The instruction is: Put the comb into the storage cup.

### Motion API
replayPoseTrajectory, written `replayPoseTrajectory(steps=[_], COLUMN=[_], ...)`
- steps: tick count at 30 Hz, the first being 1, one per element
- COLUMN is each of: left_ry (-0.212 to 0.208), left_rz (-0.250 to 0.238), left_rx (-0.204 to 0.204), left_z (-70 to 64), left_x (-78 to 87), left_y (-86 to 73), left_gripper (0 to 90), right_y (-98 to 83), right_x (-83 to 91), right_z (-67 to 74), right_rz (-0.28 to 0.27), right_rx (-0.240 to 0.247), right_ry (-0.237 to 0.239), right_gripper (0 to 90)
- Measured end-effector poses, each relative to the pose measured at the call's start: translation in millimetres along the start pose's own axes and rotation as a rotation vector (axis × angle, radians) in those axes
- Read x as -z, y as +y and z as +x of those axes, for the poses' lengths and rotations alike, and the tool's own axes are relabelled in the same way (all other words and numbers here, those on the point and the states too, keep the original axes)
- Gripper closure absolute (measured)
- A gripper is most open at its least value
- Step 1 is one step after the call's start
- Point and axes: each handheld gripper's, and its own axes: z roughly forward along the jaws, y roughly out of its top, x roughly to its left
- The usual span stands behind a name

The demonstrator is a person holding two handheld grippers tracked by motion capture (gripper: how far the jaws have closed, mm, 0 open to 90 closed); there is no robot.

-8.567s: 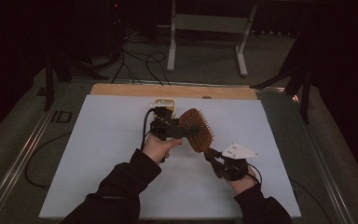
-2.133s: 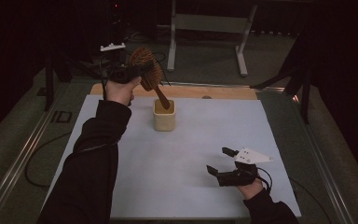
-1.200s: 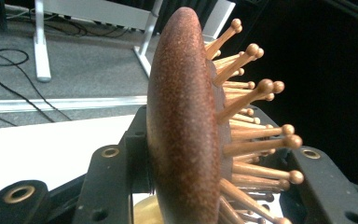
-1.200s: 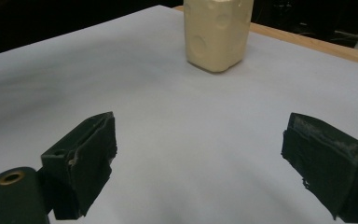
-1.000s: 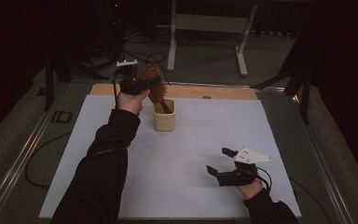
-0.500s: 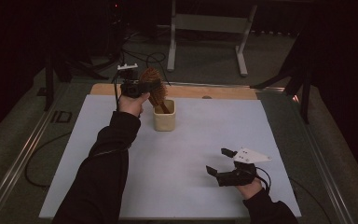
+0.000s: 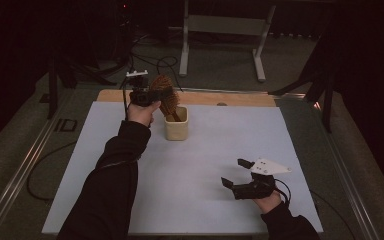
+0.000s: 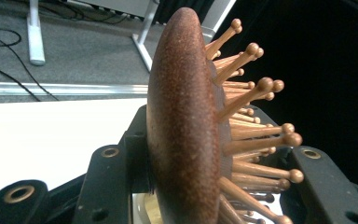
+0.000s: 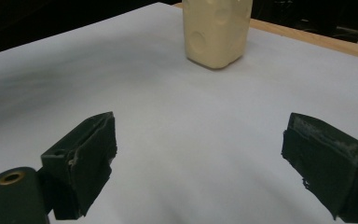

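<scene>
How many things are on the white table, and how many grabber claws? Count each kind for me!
Hairbrush, wooden with knobbed pins: 1
Cream cup: 1
Grippers: 2, the left gripper shut on the hairbrush, the right gripper open over the white table
Total: 4

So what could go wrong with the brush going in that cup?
The cup looks small and light, and nothing steadies it: the right tool sits open, far off on the white sheet. The hairbrush leans in at a tilt with its heavy head high, so it might tip the cup over. The left tool grips the bristly head, so it could snag when letting go.
</scene>
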Motion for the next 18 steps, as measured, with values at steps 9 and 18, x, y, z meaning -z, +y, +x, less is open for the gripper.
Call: replayPoseTrajectory(steps=[9, 18], left_ry=[0.000, -0.013], left_rz=[0.012, 0.012], left_rx=[0.000, 0.005], left_z=[3.1, 6.9], left_x=[-3.3, -3.5], left_y=[-4.8, -7.1], left_gripper=[53.2, 52.8], right_y=[0.1, 0.0], right_x=[-0.2, -0.8], right_z=[0.3, 0.7], right_rz=[0.002, 0.007], right_rx=[-0.001, 0.000], right_ry=[0.000, 0.001], right_gripper=[9.5, 9.5])
